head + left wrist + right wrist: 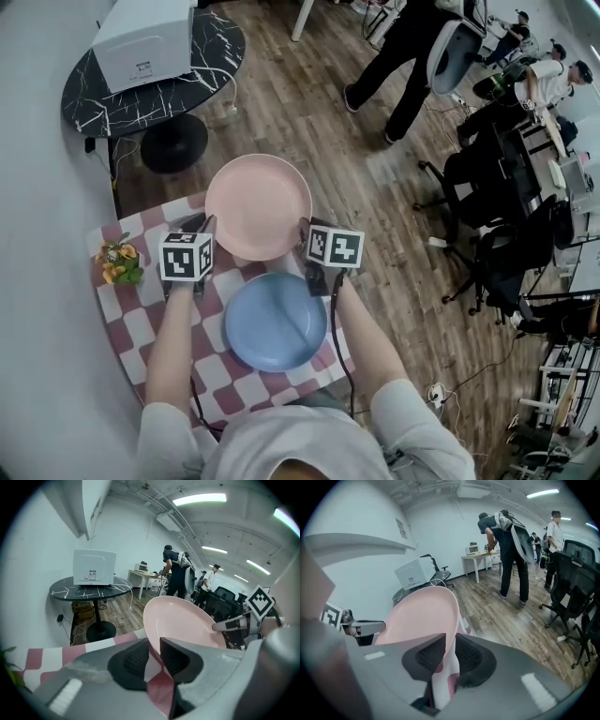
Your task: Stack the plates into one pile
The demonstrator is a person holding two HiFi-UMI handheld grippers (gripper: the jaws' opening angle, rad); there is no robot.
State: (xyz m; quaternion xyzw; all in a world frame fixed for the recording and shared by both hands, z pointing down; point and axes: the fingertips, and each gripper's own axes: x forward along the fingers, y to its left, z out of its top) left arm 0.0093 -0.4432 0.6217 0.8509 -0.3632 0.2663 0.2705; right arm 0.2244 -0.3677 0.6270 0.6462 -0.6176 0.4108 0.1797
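Note:
A pink plate (258, 206) lies at the far end of the checkered table (141, 323), with a blue plate (277, 322) just in front of it, nearer to me. My left gripper (205, 225) is at the pink plate's left rim. In the left gripper view, the rim (151, 634) runs in between the black pads (135, 660). My right gripper (307, 232) is at the opposite, right rim. There the edge of the pink plate (443, 667) fills the narrow gap between the pads (468, 657). Both grippers are shut on the pink plate; the blue plate is untouched.
A small pot of orange flowers (119, 263) stands at the table's left edge. Beyond the table is a round black marble table (150, 80) carrying a white box (142, 42). People and office chairs (487, 187) occupy the wooden floor to the right.

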